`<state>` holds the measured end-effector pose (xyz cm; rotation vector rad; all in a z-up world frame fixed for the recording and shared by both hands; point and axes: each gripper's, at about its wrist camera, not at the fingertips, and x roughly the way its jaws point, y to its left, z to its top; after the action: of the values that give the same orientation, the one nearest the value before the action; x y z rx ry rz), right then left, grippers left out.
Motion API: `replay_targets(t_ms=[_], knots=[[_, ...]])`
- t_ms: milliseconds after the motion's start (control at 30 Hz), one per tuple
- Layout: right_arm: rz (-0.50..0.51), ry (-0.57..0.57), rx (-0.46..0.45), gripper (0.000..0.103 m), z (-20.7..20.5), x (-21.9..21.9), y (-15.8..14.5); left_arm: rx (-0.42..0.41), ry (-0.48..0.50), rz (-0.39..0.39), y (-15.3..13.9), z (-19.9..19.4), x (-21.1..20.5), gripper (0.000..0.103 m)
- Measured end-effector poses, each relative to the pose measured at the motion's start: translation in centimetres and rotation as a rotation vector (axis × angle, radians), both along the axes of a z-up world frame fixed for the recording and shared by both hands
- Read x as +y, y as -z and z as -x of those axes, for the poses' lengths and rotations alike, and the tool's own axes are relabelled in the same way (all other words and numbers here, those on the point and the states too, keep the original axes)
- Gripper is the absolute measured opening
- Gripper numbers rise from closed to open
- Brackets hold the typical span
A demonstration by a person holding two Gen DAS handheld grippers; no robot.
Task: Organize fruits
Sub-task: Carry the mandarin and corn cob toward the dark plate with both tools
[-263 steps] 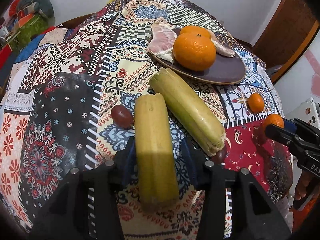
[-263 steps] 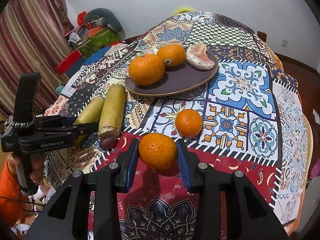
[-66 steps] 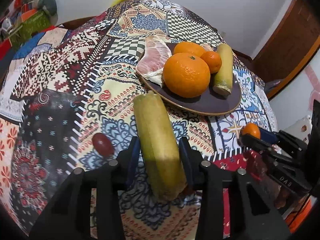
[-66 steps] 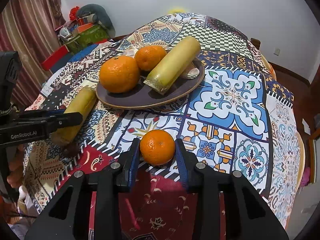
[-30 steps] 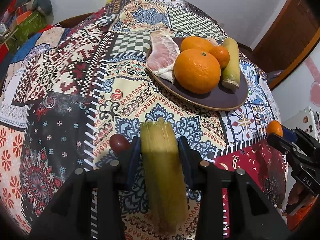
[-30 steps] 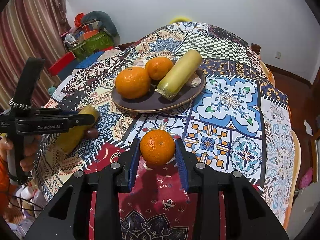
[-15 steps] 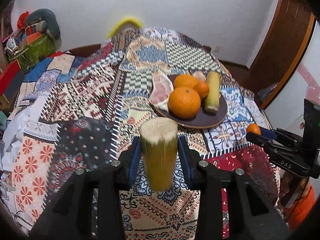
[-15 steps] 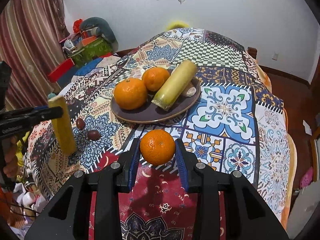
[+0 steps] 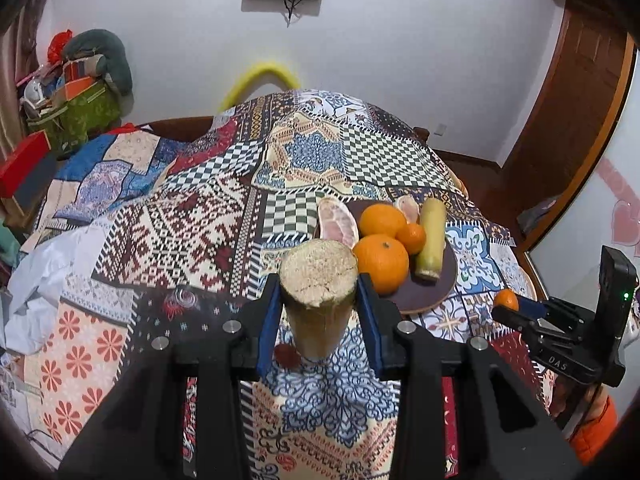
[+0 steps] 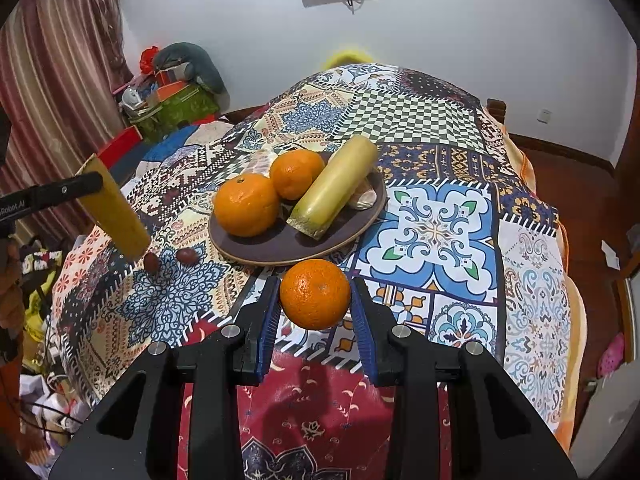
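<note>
My left tongs pinch the yellow-green sugarcane stalk clear of the counter; my right tongs clamp a small orange tangerine, both bound for the dark round plate.

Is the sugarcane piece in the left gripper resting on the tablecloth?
No: the sugarcane piece, clamped in the left gripper, hangs tilted above the tablecloth.

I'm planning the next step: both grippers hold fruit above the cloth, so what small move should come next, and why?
Probably carry the sugarcane piece in the left gripper toward the plate. It hangs clear of the tablecloth, and the plate's near side is bare.
</note>
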<state>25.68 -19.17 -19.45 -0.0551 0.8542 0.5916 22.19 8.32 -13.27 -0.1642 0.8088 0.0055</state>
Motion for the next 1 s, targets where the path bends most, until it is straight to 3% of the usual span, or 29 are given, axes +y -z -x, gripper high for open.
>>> replay_targets(t_ms=[367, 1000], knots=[[-0.007, -0.029, -0.009, 0.032, -1.4, 1.5, 0.1, 0.011, 0.027, 0.03, 0.2, -3.9, -0.6, 0.037], [0.035, -0.12, -0.035, 0.032, -4.6, 5.5, 0.8, 0.06, 0.059, -0.007, 2.7, -9.8, -1.7, 0.037]])
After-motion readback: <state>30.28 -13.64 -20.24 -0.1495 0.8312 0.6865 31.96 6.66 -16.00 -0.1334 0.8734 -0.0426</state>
